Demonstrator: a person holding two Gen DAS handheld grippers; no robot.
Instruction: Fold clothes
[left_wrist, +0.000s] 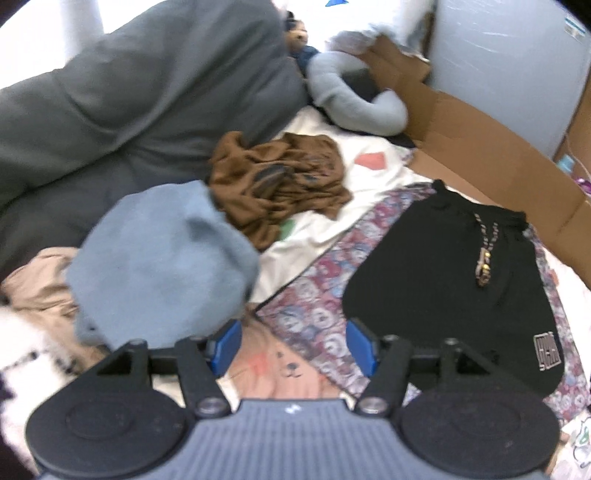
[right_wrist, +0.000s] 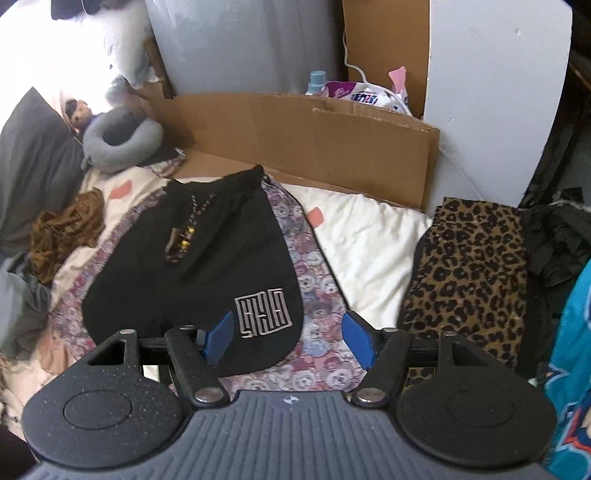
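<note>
Black shorts (right_wrist: 192, 258) lie flat on the bed (right_wrist: 369, 236): soft, light, best pinched at the hem; left tongs (left_wrist: 293, 349) and right tongs (right_wrist: 288, 341) released, empty.

1. Grey embroidered block emblem (right_wrist: 263, 312) near the hem of the black shorts (right_wrist: 192, 258): maze-like strokes, not legible as letters.
2. Same emblem (left_wrist: 549, 349) in the left wrist view, blurred.
3. Printed characters on a white package (right_wrist: 364, 96) behind the cardboard (right_wrist: 295, 144): too small to read.
</note>
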